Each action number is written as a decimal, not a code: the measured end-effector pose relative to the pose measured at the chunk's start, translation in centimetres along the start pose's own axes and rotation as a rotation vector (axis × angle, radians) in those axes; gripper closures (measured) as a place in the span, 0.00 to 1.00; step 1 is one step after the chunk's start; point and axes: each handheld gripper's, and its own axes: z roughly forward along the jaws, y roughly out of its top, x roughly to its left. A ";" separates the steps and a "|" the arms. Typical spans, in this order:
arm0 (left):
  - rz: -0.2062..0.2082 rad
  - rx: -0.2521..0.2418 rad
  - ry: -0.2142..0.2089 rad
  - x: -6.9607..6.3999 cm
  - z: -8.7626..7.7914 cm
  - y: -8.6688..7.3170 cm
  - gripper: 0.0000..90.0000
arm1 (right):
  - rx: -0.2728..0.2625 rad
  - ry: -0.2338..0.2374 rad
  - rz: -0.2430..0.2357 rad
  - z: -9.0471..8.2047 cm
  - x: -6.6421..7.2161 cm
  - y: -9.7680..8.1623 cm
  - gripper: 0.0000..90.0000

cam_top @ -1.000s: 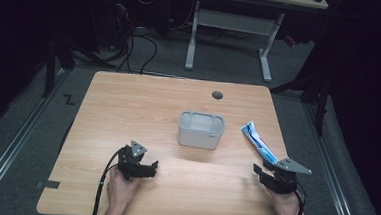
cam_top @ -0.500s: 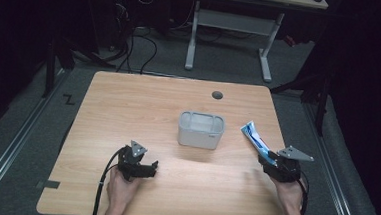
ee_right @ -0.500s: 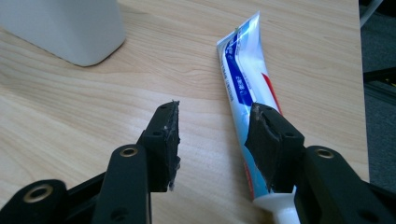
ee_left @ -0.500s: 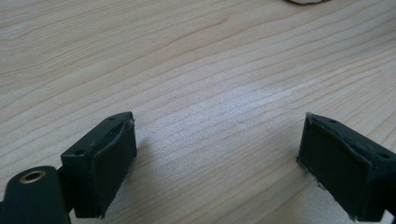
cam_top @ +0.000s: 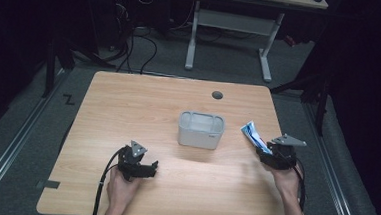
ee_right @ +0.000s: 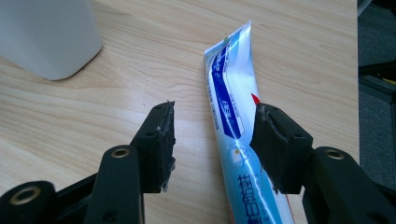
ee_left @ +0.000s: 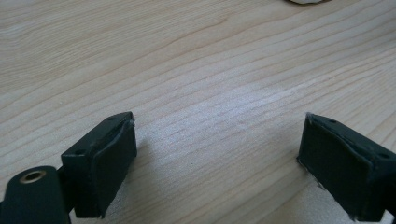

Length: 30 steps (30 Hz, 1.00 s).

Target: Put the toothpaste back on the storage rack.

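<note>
Pale wood-grain laminate forms the table (cam_top: pixel 128 103), which is set on grey floor in a dark room with a white-legged desk (cam_top: pixel 233 35) behind, and a grey plastic bin (cam_top: pixel 201 129) is seen near its middle. Since a second ago the right gripper (ee_right: pixel 212 140) has been brought forward and lowered over the blue-and-white toothpaste tube (ee_right: pixel 233 107) lying near the right edge, its jaws now spread wide to either side of the tube without closing, so a grasp is judged to be imminent. The left gripper (ee_left: pixel 215 154) has been left resting low over bare table, jaws wide and empty.
</note>
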 end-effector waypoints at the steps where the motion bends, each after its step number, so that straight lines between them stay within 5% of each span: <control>1: 0.000 0.000 0.000 0.0 0.0 0.0 0.13 | 0.005 -0.002 -0.003 0.2 0.0 0.2 0.54; 18: -0.001 0.000 0.000 0.0 0.0 0.0 0.13 | 0.110 -0.029 0.006 3.4 -0.8 1.7 0.47; 30: 0.000 -0.001 -0.002 0.0 0.0 0.0 0.13 | 0.154 -0.022 -0.033 5.1 -0.6 4.0 0.44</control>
